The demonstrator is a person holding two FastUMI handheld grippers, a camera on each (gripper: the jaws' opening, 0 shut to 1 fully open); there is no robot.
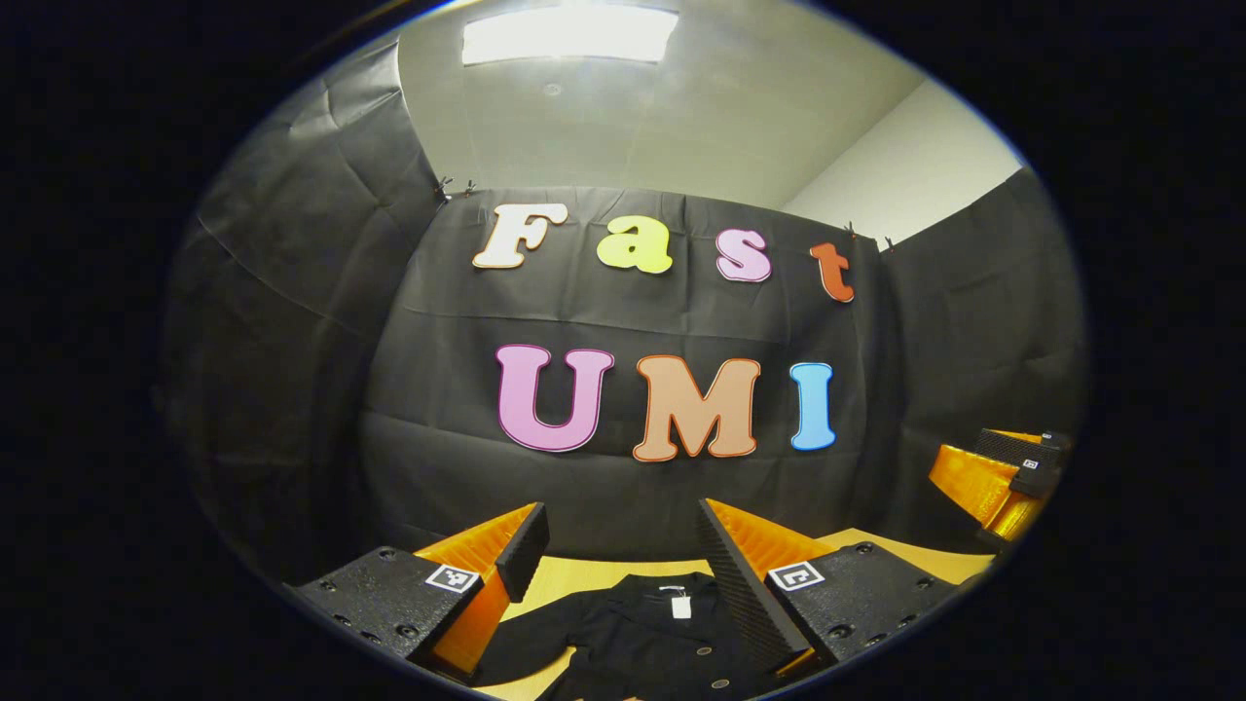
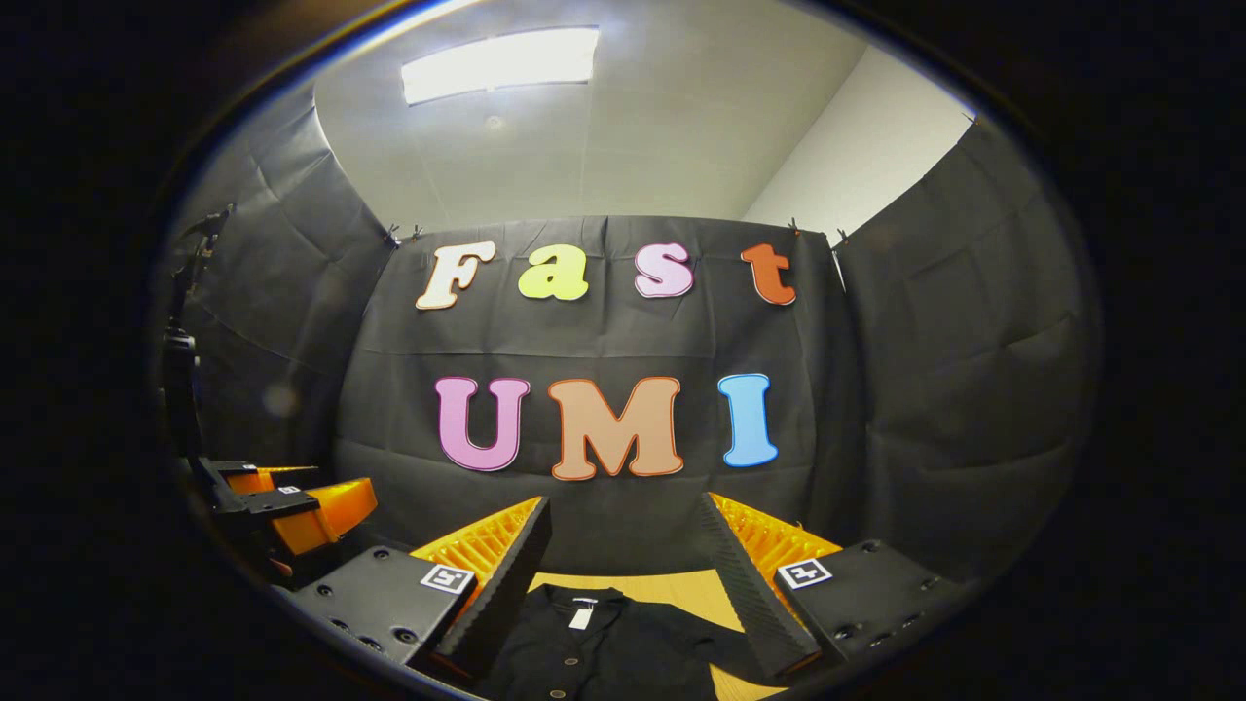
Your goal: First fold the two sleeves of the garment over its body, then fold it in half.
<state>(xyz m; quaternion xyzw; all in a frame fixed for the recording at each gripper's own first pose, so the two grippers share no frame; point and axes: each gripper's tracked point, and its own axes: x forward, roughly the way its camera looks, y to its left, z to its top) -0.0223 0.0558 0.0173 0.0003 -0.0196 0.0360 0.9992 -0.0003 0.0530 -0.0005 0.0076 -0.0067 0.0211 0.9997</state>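
Black garment (image 1: 647,633), buttoned front, collar toward the far wall with a small white tag at the neck; lies flat on a tan table (image 1: 584,574), low in both views. In the left gripper view, one sleeve spreads out toward the lower left, its edge lying on bare tabletop. A strip of bare table runs between the collar and the black cloth wall (image 1: 604,487) behind; the wall closes off the back and both sides. Left gripper (image 1: 623,540): fingers spread wide, nothing between them, held above the garment with the collar seen in the gap. Right gripper (image 2: 623,535): fingers likewise spread wide, empty, above the garment, bare table showing past the collar and to the right of the body. Each gripper appears at the edge of the other's view, well apart. White ceiling (image 2: 623,127) with a lit panel overhead.
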